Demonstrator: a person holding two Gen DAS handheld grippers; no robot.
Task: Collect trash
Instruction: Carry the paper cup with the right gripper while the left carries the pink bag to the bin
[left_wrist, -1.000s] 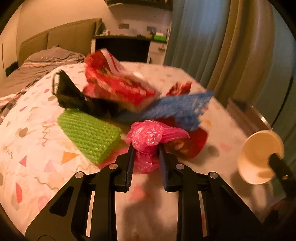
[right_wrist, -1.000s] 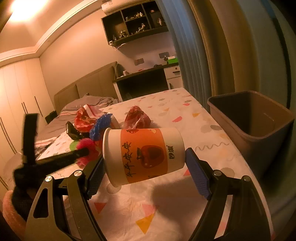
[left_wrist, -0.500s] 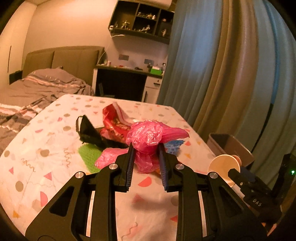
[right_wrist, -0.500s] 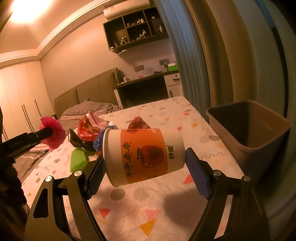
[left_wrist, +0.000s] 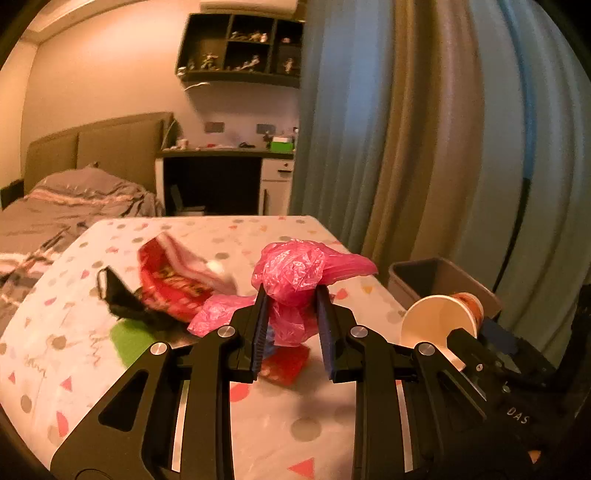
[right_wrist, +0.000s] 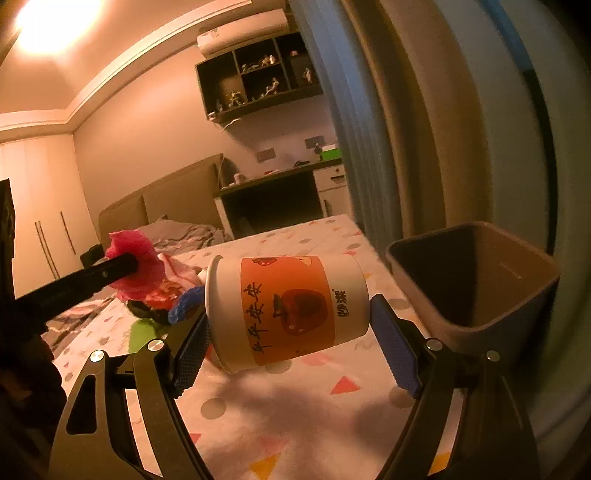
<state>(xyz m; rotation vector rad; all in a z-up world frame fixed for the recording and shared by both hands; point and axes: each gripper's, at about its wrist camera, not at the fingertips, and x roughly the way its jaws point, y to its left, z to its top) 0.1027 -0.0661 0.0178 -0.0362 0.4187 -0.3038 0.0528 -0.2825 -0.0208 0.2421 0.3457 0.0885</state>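
Note:
My left gripper (left_wrist: 290, 308) is shut on a crumpled pink plastic bag (left_wrist: 295, 271), held up above the table. From the right wrist view the same pink bag (right_wrist: 136, 266) hangs at the left, pinched in the left gripper (right_wrist: 127, 263). My right gripper (right_wrist: 286, 332) is shut on a white paper cup (right_wrist: 286, 306) with an orange label, lying sideways between the blue pads. That cup (left_wrist: 439, 321) shows at the right of the left wrist view. A brown trash bin (right_wrist: 476, 280) stands open just right of the cup; the bin (left_wrist: 439, 275) also sits behind it.
More litter lies on the patterned tablecloth (left_wrist: 258, 417): a red snack bag (left_wrist: 173, 280), a black wrapper (left_wrist: 118, 295), a green foam net (left_wrist: 129, 338) and a blue net (right_wrist: 184, 304). Curtains (left_wrist: 424, 129) hang at the right. A bed (left_wrist: 74, 199) and desk (left_wrist: 221, 173) stand behind.
The left gripper has lifted the pink bag off the pile and risen, tilting more level. The right gripper with the cup has risen slightly, closer to the bin.

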